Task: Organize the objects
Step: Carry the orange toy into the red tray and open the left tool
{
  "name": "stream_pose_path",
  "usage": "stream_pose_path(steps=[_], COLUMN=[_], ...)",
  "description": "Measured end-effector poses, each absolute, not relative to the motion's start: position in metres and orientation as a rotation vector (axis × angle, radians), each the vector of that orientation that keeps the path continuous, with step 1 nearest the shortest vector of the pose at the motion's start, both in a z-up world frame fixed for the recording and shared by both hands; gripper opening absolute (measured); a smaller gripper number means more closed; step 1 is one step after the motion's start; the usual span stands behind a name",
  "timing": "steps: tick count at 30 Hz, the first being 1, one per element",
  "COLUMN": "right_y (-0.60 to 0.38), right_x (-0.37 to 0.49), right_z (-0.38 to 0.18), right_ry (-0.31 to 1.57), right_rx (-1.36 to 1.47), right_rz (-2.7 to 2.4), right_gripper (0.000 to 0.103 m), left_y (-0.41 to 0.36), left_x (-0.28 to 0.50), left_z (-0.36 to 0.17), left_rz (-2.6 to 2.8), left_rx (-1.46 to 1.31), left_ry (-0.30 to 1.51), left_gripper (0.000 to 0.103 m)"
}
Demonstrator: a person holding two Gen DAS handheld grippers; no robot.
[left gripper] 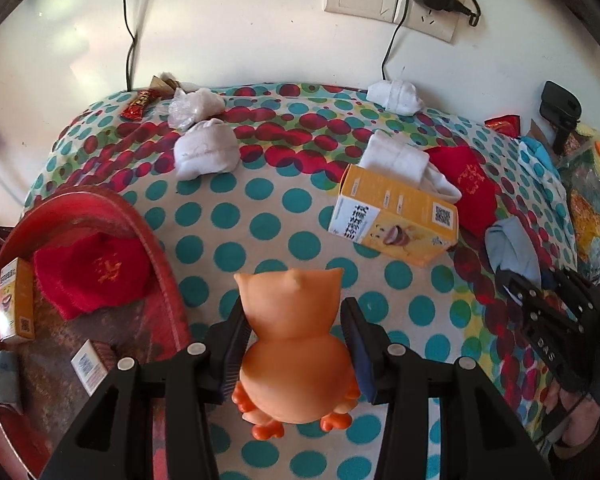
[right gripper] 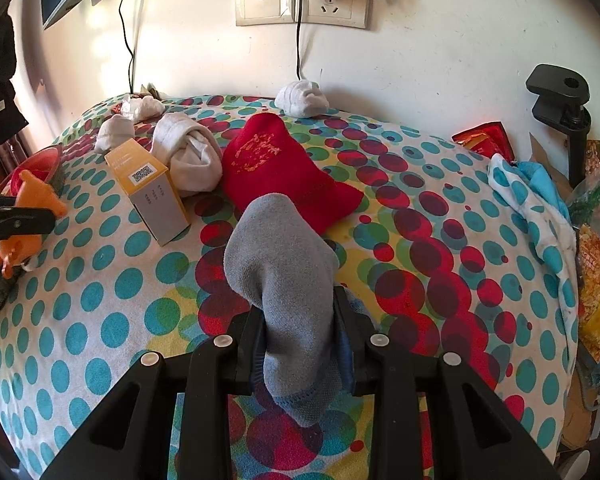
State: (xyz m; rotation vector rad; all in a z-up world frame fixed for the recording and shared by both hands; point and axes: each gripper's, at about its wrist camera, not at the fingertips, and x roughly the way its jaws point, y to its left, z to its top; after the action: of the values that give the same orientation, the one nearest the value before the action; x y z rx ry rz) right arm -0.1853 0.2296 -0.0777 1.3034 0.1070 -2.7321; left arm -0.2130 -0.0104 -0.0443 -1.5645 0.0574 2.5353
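My left gripper [left gripper: 296, 344] is shut on an orange rubber duck toy [left gripper: 292, 340], held above the dotted cloth just right of a red round tray [left gripper: 156, 248]. The tray holds a red pouch [left gripper: 94, 272], a yellow box [left gripper: 18, 306] and a small white box [left gripper: 86, 366]. My right gripper [right gripper: 298, 344] is shut on a grey sock [right gripper: 284, 272], held above the cloth. The right gripper also shows at the right edge of the left wrist view [left gripper: 548, 312]. The duck shows at the left edge of the right wrist view [right gripper: 28, 216].
On the table cloth [right gripper: 100, 280] lie a yellow box [left gripper: 396, 216], a red pouch [right gripper: 276, 168] and rolled white socks [right gripper: 188, 156] [left gripper: 206, 148] [left gripper: 396, 96]. Snack wrappers [left gripper: 140, 104], a black clamp [right gripper: 560, 100], bags and a dotted cloth [right gripper: 536, 216] crowd the right edge. Wall sockets and cables are behind.
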Motion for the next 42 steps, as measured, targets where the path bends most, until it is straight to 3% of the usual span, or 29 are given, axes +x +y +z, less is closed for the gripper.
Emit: stream_pose_path(steps=[20,42], right_y=[0.225,0.220], right_x=[-0.186,-0.186], right_z=[-0.077,-0.077], right_ry=[0.149,0.193], right_rx=[1.310,1.315], right_rz=[-2.737,-2.746], right_gripper=[0.030,0.031], left_y=[-0.072,-0.203], left_x=[-0.166,-0.151], left_z=[-0.014,-0.028], left_rz=[2.658,2.809], left_rx=[-1.529,-1.661], left_ry=[0.143,-0.075], left_gripper=[0.046,0.046])
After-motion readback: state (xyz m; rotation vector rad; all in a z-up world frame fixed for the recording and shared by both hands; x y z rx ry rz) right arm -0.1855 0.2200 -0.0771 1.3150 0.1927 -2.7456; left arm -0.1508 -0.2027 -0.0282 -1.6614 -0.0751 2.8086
